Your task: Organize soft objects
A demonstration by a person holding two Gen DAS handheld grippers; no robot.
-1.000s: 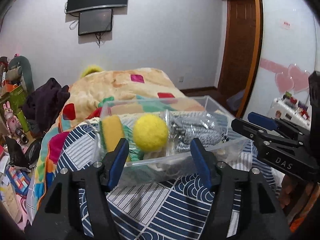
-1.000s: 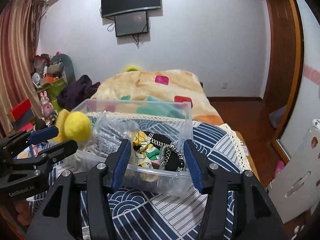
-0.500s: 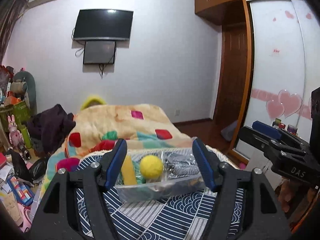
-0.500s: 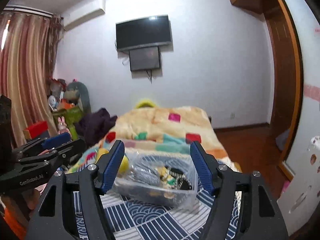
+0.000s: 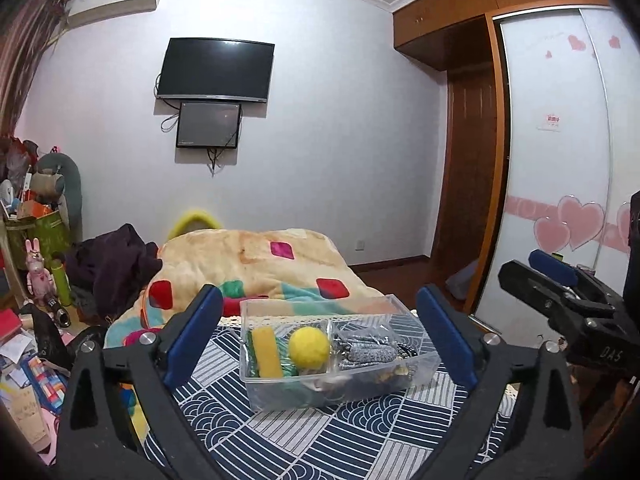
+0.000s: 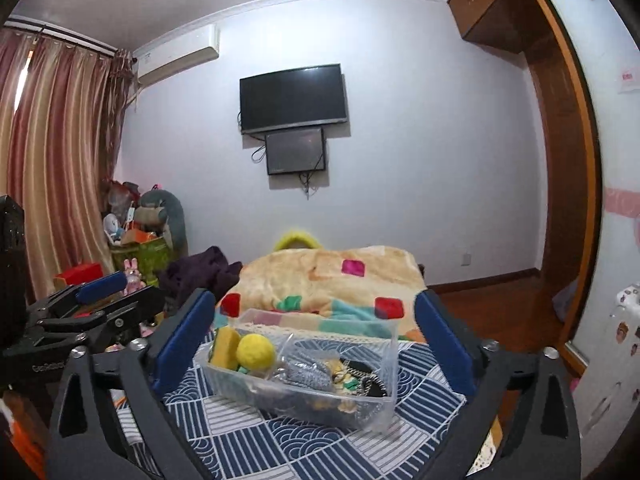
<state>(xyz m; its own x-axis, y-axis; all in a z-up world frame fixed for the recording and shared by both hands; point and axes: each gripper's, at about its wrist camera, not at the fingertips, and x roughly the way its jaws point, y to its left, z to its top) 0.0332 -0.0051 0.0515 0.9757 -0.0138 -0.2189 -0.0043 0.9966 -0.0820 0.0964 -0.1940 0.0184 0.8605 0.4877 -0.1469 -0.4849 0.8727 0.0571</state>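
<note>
A clear plastic box [image 5: 416, 380] [image 6: 372, 404] stands on a blue-and-white patterned cloth [image 5: 320, 436] [image 6: 248, 436]. Its left part holds a yellow ball [image 5: 309, 348] [image 6: 255, 351] and a yellow-green sponge [image 5: 265, 351] [image 6: 225, 346]. Its right part holds grey-patterned soft items in clear wrap [image 5: 370, 350] [image 6: 310, 372]. My left gripper [image 5: 318, 336] is open and empty, held back from the box. My right gripper [image 6: 310, 340] is open and empty, also back from it. Each gripper shows at the edge of the other's view.
A bed with a patchwork blanket [image 5: 256, 260] [image 6: 332, 272] lies behind the cloth. Dark clothes [image 5: 112, 264], toys and clutter [image 5: 36, 240] fill the left side. A wardrobe with heart stickers [image 5: 560, 200] and a wooden door [image 5: 468, 184] stand right. A TV [image 5: 216, 70] hangs on the far wall.
Both grippers have pulled back and up from the box, which now looks smaller and farther off. Both stay open and empty. The box contents have not moved.
</note>
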